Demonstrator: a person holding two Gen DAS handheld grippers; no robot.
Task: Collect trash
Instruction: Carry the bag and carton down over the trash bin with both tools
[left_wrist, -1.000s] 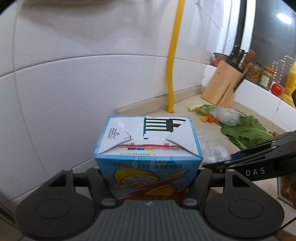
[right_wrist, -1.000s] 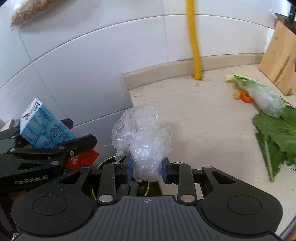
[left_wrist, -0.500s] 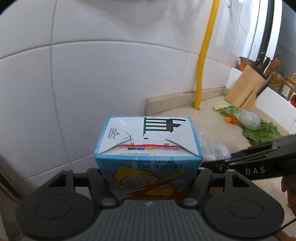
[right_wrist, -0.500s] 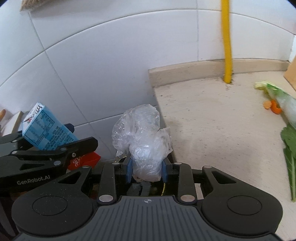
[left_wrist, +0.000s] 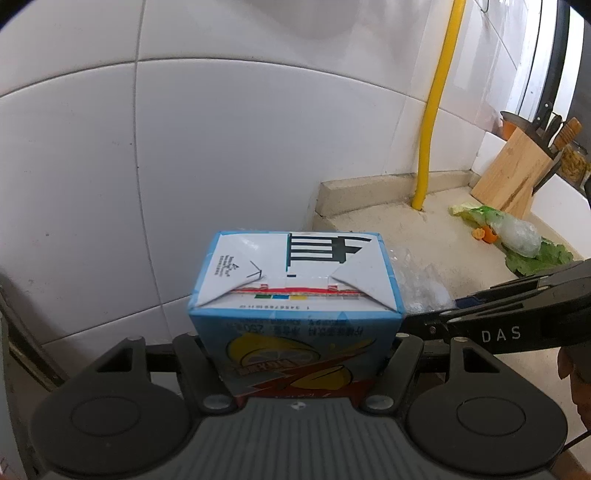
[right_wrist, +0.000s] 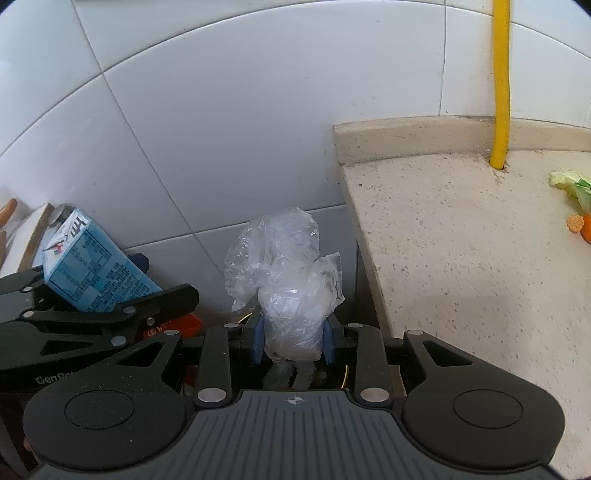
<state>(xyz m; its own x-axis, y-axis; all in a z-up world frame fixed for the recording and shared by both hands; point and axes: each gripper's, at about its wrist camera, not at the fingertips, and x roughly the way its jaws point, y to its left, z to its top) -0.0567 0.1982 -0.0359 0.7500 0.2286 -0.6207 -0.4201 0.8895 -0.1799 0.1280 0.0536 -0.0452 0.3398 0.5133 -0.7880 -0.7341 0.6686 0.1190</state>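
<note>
My left gripper (left_wrist: 295, 354) is shut on a blue drink carton (left_wrist: 295, 295) with a lemon print; the carton fills the gap between its fingers. The carton also shows in the right wrist view (right_wrist: 92, 269), at the left. My right gripper (right_wrist: 293, 341) is shut on a crumpled clear plastic bag (right_wrist: 288, 280), and appears in the left wrist view (left_wrist: 517, 314) as black arms at the right. Both grippers are off the left end of the beige counter (right_wrist: 461, 258), in front of the white tiled wall. Something red (right_wrist: 177, 326) lies below them, mostly hidden.
A yellow pipe (left_wrist: 436, 110) rises from the counter's back edge. Leafy greens, orange peel and a plastic-wrapped vegetable (left_wrist: 517, 236) lie on the counter at the right. A wooden knife block (left_wrist: 513, 173) stands behind them. Jars stand at the far right.
Both grippers have moved left, off the end of the counter, each still holding its item. The counter edge, pipe and greens have shifted right in both views.
</note>
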